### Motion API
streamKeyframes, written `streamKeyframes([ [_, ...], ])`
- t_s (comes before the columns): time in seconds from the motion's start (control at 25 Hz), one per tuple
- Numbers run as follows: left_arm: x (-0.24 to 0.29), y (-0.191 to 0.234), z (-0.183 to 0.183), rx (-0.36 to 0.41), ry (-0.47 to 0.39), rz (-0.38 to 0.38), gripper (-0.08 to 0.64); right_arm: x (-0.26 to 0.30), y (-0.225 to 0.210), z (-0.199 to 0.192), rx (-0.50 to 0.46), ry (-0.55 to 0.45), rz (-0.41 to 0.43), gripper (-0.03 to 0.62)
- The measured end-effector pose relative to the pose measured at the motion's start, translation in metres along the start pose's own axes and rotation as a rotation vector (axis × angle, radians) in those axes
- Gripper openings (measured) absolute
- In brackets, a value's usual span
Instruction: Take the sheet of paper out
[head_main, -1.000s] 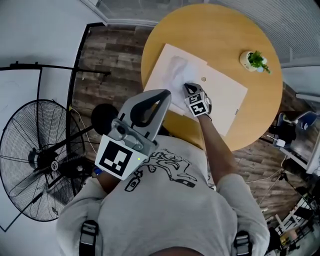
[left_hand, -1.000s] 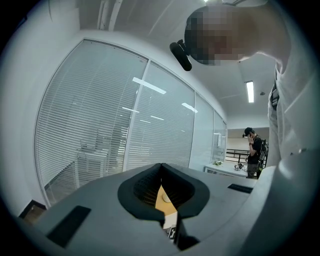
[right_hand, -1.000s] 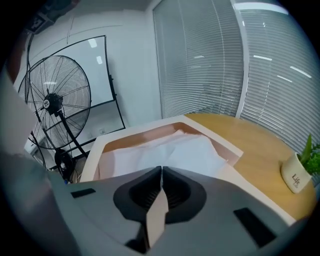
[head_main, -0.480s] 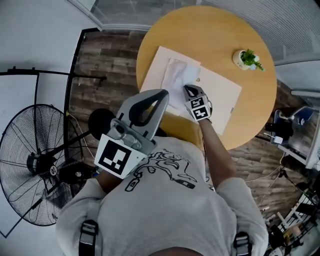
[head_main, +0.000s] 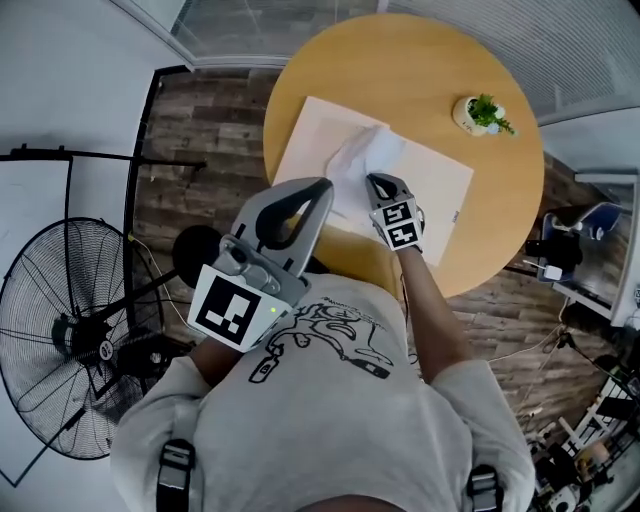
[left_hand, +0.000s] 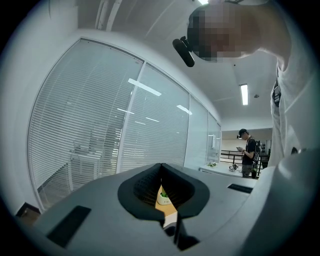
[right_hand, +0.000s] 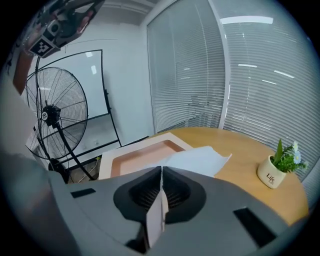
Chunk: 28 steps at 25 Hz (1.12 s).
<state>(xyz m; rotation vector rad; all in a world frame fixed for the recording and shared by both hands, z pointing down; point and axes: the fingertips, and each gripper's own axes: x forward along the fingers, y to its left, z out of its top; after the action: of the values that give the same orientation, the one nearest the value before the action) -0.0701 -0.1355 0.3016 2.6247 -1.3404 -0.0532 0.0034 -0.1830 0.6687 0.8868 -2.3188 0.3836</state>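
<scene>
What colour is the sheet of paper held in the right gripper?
White. The thin sheet of paper shows best in the right gripper view.

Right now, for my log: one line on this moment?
right gripper: shut on sheet of paper | left gripper: shut, empty | sheet: edge raised

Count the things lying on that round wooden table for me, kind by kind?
Large cream envelope: 1
White sheet of paper: 1
Small potted plant: 1
Total: 3
</scene>
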Motion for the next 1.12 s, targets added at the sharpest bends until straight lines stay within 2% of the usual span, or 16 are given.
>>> streamKeyframes([
  [0.4, 0.005, -0.011, 0.003, 0.002, -0.007, -0.041, 0.02, -0.037, -0.005, 0.024, 0.01, -0.064, -0.046, 0.014],
  [1.12, 0.002, -0.028, 0.011, 0.015, -0.025, -0.098, 0.02, -0.129, -0.013, 0.089, 0.032, -0.209, -0.149, 0.014],
])
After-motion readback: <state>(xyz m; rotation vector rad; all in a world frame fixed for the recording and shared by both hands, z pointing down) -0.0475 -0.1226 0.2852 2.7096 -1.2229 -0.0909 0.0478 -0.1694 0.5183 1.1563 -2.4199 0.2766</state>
